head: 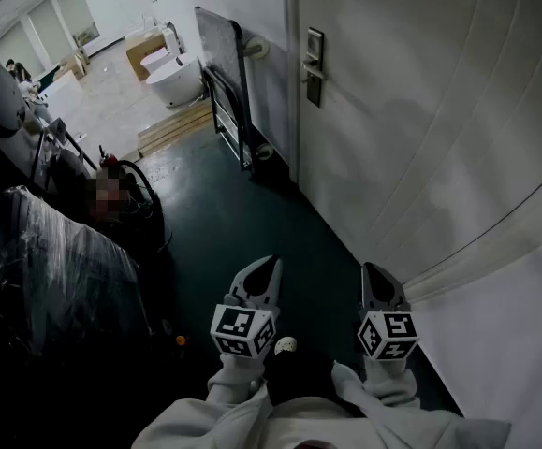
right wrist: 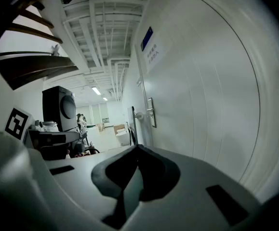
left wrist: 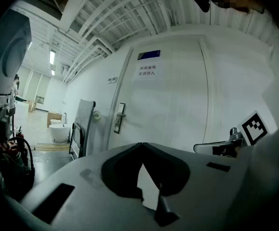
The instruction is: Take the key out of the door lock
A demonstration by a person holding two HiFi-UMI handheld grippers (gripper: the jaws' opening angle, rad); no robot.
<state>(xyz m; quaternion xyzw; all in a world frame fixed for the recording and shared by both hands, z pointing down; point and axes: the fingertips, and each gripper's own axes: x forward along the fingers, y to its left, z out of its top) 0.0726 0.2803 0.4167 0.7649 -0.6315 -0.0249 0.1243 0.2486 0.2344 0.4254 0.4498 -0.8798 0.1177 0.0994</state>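
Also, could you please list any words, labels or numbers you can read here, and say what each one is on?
Blue plate high on the door: too small to read.
Two printed lines under it: characters, too blurred to read.
Small wall plate left of the door: unreadable.
Left cube and right cube: square markers only, no words.

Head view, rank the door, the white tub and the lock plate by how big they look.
Largest to smallest:
door
white tub
lock plate
The tub is farther away, so only apparent size is ranked.
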